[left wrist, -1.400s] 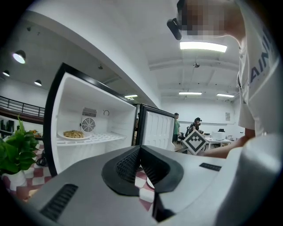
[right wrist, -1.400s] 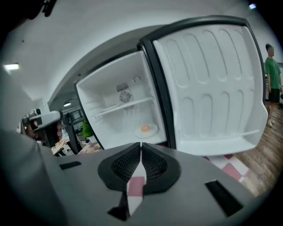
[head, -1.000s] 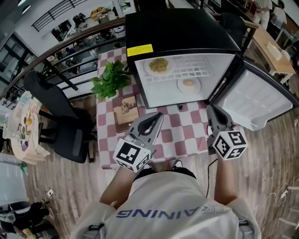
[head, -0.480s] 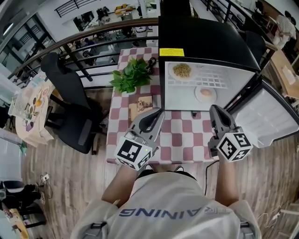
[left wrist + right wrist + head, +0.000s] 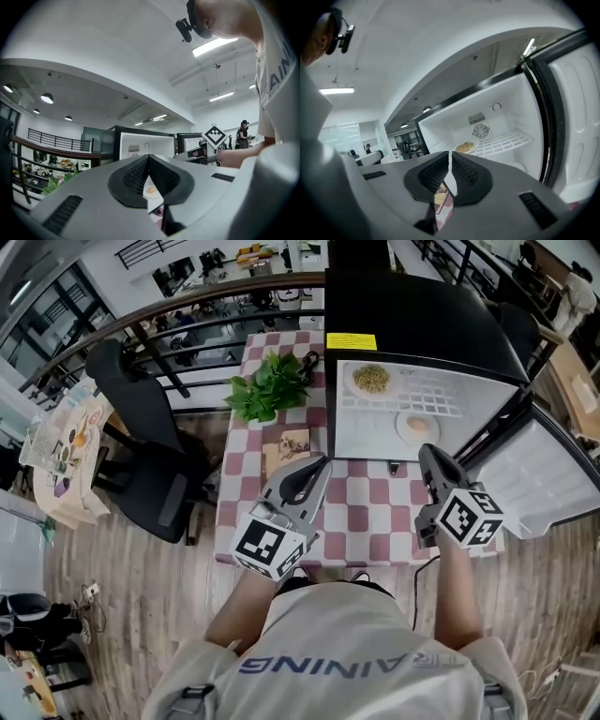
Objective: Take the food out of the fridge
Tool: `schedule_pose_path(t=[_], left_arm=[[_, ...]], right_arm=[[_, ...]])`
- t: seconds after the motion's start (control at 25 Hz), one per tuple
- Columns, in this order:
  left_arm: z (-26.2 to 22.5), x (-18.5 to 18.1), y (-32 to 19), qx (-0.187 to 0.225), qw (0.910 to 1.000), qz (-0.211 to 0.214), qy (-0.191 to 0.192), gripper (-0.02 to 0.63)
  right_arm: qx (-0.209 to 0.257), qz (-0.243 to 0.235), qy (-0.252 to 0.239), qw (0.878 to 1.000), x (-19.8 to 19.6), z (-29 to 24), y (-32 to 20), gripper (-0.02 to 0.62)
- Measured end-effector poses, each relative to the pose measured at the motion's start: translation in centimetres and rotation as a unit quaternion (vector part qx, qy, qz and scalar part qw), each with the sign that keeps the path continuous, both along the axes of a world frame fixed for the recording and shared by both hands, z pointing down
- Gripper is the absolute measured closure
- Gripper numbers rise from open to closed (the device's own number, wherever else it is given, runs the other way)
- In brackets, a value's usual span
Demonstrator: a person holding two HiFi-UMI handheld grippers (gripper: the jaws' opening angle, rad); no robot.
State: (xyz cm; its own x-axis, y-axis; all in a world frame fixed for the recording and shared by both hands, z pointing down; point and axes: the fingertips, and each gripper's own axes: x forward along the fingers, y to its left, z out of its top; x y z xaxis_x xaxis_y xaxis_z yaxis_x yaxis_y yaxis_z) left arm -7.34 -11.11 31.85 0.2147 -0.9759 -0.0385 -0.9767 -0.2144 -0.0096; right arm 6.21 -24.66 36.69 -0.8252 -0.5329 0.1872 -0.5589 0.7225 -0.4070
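Fridge [image 5: 412, 306]: black cabinet standing on the checked surface [image 5: 375, 517], upper right of the head view. Its door [image 5: 553, 479] is swung fully open to the right edge of the frame, and the white compartment is exposed.

Contents of the fridge:
- Noodle plate [image 5: 371, 379]: on the wire shelf [image 5: 431, 395], at the shelf's left end, upper left of the compartment. In the right gripper view the same plate [image 5: 464, 147] sits on the shelf [image 5: 501, 140] below the round fan grille.
- Second plate [image 5: 418, 427]: holds a small pale-orange item and lies lower in the frame, toward the front of the compartment, apart from the noodle plate.

Both plates are inside the fridge. Neither tool touches them.

Left tool [image 5: 317, 465]: held over the surface, in front of the fridge. Its jaws are closed tip to tip, with nothing between them [image 5: 148, 157].

Right tool [image 5: 429, 457]: held near the compartment's lower right corner. Its jaws are narrow, almost touching, and empty [image 5: 450, 153].

A plant [image 5: 267, 388] stands on the surface to the left of the fridge.
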Motion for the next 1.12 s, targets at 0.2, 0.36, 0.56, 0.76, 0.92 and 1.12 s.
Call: schedule_pose_path(t=[0.2, 0.36, 0.56, 0.76, 0.92, 1.12], left_arm=[[0.3, 0.1, 0.4, -0.003, 1.0000, 0.003, 0.002, 0.598], [0.6, -0.3, 0.7, -0.005, 1.0000, -0.001, 0.006, 0.598], [1.1, -1.3, 1.3, -0.008, 0.9999, -0.007, 0.011, 0.598], [1.5, -2.1, 1.7, -0.009, 0.9997, -0.011, 0.019, 0.598], [1.7, -2.9, 1.9, -0.009, 0.9995, -0.015, 0.026, 0.598], [2.0, -3.8, 2.1, -0.009, 0.9993, -0.017, 0.032, 0.598]], right_arm=[[-0.150, 0.013, -0.079, 0.985, -2.3, 2.4, -3.0, 0.479], [-0.226, 0.036, -0.134, 0.964, -4.4, 3.2, -5.9, 0.477], [-0.326, 0.057, -0.180, 0.926, -7.0, 5.0, -8.5, 0.476], [-0.389, 0.083, -0.196, 0.896, -9.0, 6.4, -10.4, 0.476], [-0.405, 0.103, -0.191, 0.888, -9.9, 6.6, -11.4, 0.476], [-0.420, 0.119, -0.175, 0.883, -10.8, 6.9, -12.2, 0.476]])
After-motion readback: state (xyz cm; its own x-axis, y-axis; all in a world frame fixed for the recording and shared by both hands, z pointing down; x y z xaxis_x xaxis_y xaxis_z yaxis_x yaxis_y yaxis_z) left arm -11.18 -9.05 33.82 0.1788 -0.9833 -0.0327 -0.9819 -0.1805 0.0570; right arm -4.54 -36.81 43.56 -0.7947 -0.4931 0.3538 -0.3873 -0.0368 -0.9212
